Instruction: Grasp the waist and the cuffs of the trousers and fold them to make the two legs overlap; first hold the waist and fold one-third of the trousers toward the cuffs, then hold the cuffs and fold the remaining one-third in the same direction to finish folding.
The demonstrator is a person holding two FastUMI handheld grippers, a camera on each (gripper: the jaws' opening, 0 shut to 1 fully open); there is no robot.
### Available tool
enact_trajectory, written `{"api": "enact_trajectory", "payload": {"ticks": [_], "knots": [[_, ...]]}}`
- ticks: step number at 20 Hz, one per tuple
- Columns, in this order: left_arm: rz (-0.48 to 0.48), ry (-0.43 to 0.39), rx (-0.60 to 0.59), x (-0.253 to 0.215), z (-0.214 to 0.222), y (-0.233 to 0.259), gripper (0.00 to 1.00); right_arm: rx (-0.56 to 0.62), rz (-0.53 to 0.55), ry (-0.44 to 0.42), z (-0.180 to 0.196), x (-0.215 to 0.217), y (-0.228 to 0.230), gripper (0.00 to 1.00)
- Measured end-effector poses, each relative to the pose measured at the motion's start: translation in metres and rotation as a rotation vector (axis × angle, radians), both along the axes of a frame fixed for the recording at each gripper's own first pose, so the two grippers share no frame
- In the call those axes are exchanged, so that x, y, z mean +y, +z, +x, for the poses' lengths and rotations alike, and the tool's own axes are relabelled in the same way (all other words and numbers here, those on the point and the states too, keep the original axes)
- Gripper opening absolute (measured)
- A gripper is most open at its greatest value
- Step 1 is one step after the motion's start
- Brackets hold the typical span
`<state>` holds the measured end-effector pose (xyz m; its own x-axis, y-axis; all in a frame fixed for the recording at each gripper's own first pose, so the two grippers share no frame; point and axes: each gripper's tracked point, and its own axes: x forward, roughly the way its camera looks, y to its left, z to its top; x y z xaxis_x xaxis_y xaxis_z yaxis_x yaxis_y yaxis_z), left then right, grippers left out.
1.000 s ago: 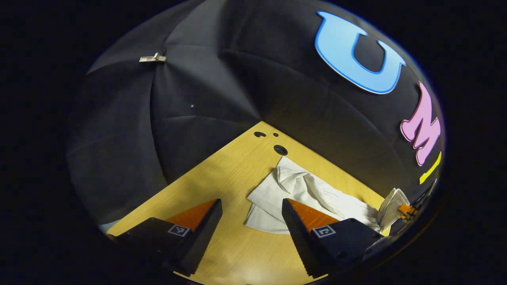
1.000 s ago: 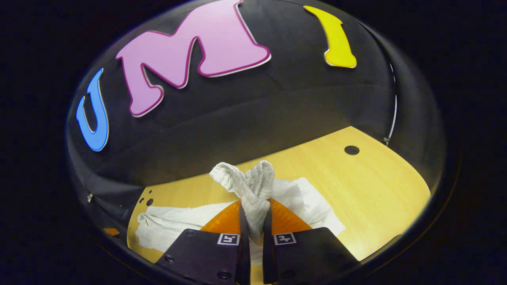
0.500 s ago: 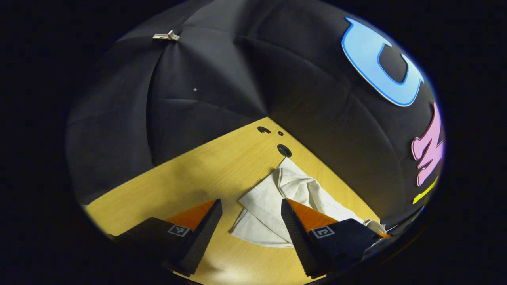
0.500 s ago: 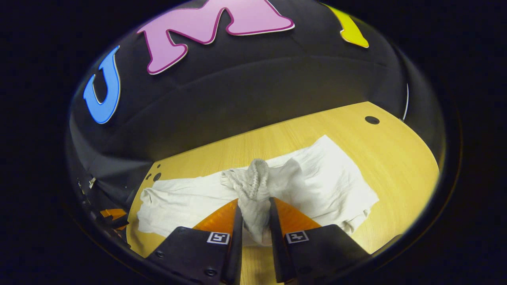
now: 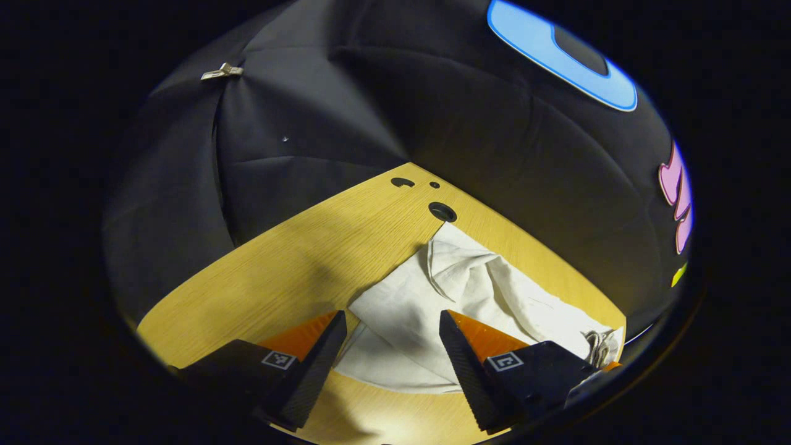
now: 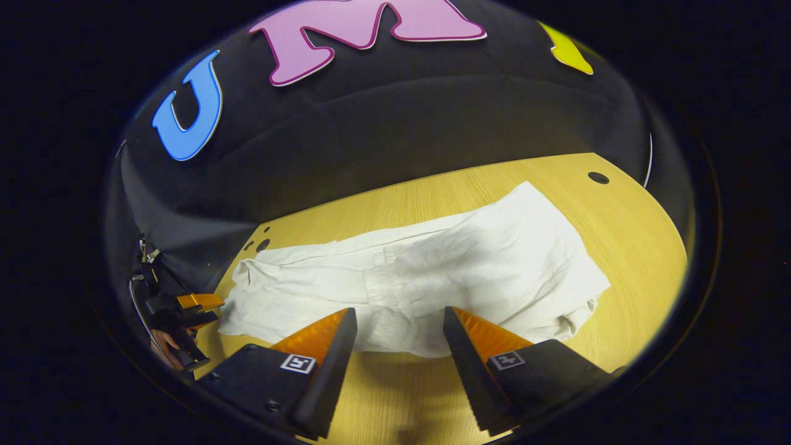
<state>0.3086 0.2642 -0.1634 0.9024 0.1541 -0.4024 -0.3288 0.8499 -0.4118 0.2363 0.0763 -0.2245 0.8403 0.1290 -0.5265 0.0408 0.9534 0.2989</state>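
The white trousers [image 6: 432, 266] lie spread and wrinkled on the wooden table [image 6: 630, 247], running left to right in the right gripper view. My right gripper [image 6: 398, 318] is open, just short of their near edge, with nothing between its fingers. At the far left of that view a hand holds my left gripper [image 6: 188, 306] by the trousers' narrow end. In the left gripper view, the left gripper [image 5: 392, 321] is open. The near corner of the trousers [image 5: 445, 290] shows between its fingers, which are apart from the cloth. A ribbed bit of cloth [image 5: 596, 347] lies at the far right.
Round holes sit in the tabletop near the trousers' far corner [image 5: 442, 212] and at the right rear [image 6: 597, 178]. The black cloth wall closes the table's back and sides. Bare wood [image 5: 296, 259] lies left of the trousers.
My right gripper has opened and let go of the bunched ribbed cloth, and the trousers now lie flat. My left gripper has come closer to the trousers' end, still open.
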Motion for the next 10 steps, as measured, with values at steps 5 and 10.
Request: {"api": "enact_trajectory", "payload": {"ticks": [5,10], "knots": [[0.082,0.006,0.052,0.005,0.008,-0.010,0.96,-0.007,-0.051,-0.032,-0.030,-0.024,0.013,0.99],[0.280,-0.087,0.180,-0.003,0.011,-0.025,0.96,0.002,-0.094,-0.048,-0.083,-0.045,0.018,0.99]]}}
